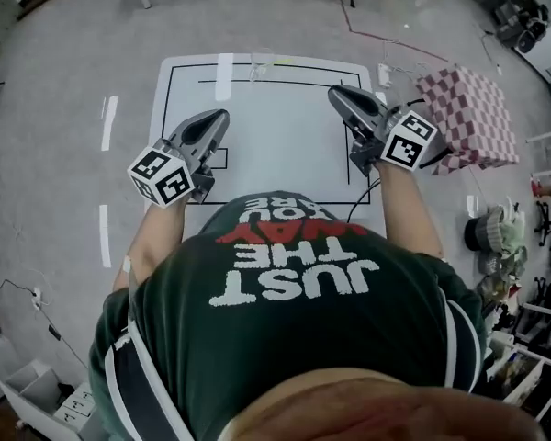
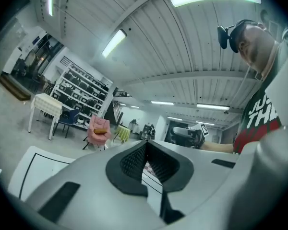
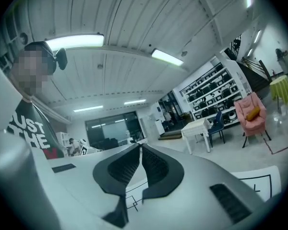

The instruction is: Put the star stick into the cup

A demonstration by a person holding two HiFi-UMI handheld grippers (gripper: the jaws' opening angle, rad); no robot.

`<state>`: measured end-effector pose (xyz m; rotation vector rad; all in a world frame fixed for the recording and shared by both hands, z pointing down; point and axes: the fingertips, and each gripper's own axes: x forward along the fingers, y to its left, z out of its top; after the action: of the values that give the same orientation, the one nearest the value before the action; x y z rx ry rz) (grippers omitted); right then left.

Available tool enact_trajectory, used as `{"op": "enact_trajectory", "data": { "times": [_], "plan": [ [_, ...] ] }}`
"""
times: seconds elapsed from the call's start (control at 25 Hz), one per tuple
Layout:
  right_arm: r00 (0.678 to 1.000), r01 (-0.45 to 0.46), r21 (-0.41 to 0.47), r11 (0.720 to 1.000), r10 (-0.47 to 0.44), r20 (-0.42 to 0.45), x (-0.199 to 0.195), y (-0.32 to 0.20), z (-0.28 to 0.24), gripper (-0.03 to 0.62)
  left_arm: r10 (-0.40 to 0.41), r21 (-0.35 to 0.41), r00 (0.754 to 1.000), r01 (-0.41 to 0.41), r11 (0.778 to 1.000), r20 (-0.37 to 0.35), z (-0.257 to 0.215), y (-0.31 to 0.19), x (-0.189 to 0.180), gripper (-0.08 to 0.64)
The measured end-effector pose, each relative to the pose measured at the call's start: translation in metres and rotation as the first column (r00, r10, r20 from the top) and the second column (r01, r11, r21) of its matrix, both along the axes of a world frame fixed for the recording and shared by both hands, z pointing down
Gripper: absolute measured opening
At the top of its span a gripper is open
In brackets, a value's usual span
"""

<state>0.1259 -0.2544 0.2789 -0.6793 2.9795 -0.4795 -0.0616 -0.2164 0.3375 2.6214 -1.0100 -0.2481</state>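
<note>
A person in a dark green T-shirt (image 1: 294, 338) is filling the lower half of the head view, facing a white table (image 1: 275, 145) with black lines at mid-frame, and a pink-checked cloth (image 1: 473, 113) is lying at the upper right. The left gripper (image 1: 222, 116) and right gripper (image 1: 333, 92) are hovering over the table's left and right sides, each with its jaws pressing together on nothing. What looks like a clear cup (image 1: 260, 65) is standing at the table's upper edge, the star stick being too small to make out.
</note>
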Motion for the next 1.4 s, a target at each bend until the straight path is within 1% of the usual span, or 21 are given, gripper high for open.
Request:
{"op": "enact_trajectory", "data": {
  "times": [0.08, 0.16, 0.24, 0.36, 0.48, 0.6, 0.68, 0.84, 1.04, 1.28, 1.4],
  "plan": [
    [1.000, 0.025, 0.014, 1.000, -0.025, 0.009, 0.021, 0.015, 0.000, 0.043, -0.009, -0.006, 1.000, 0.009, 1.000, 0.023, -0.001, 0.014, 0.028, 0.011],
    [0.999, 0.048, 0.026, 0.999, -0.048, 0.010, 0.038, 0.030, -0.001, 0.040, -0.022, -0.019, 0.999, 0.023, 1.000, 0.029, -0.005, 0.026, 0.050, 0.011],
    [0.998, 0.061, 0.029, 0.998, -0.061, 0.008, 0.052, 0.042, 0.001, 0.037, -0.036, -0.035, 0.999, 0.037, 0.999, 0.019, -0.012, 0.035, 0.065, 0.011],
    [0.998, 0.070, 0.029, 0.997, -0.070, 0.001, 0.061, 0.056, 0.006, 0.035, -0.045, -0.028, 0.998, 0.046, 0.999, 0.036, -0.020, 0.045, 0.076, 0.011],
    [0.998, 0.066, 0.038, 0.997, -0.065, -0.017, 0.056, 0.067, 0.009, 0.034, -0.032, -0.007, 0.999, 0.032, 0.999, 0.038, -0.029, 0.048, 0.070, 0.011],
    [0.999, 0.034, 0.061, 0.998, -0.032, -0.028, 0.044, 0.068, 0.005, 0.034, 0.006, 0.028, 0.998, -0.007, 1.000, 0.059, -0.036, 0.042, 0.059, 0.011],
    [1.000, 0.014, 0.065, 0.998, -0.012, -0.024, 0.037, 0.066, 0.005, 0.034, 0.023, 0.038, 0.997, -0.026, 0.999, 0.072, -0.037, 0.038, 0.052, 0.011],
    [0.999, -0.012, 0.059, 0.998, 0.015, -0.043, 0.026, 0.067, 0.011, 0.034, 0.052, 0.040, 0.995, -0.056, 0.998, 0.085, -0.032, 0.037, 0.043, 0.011],
    [0.996, -0.004, 0.077, 0.997, 0.011, -0.084, 0.012, 0.065, 0.008, 0.034, 0.075, 0.038, 0.994, -0.078, 0.996, 0.076, -0.028, 0.031, 0.039, 0.011],
    [0.995, -0.020, 0.051, 0.998, 0.024, -0.092, 0.017, 0.063, 0.021, 0.034, 0.082, 0.023, 0.994, -0.084, 0.996, 0.065, -0.022, 0.030, 0.040, 0.011],
    [0.994, -0.015, 0.054, 0.998, 0.020, -0.107, 0.018, 0.061, 0.022, 0.034, 0.076, 0.025, 0.995, -0.078, 0.997, 0.057, -0.022, 0.028, 0.040, 0.010]
  ]
}}
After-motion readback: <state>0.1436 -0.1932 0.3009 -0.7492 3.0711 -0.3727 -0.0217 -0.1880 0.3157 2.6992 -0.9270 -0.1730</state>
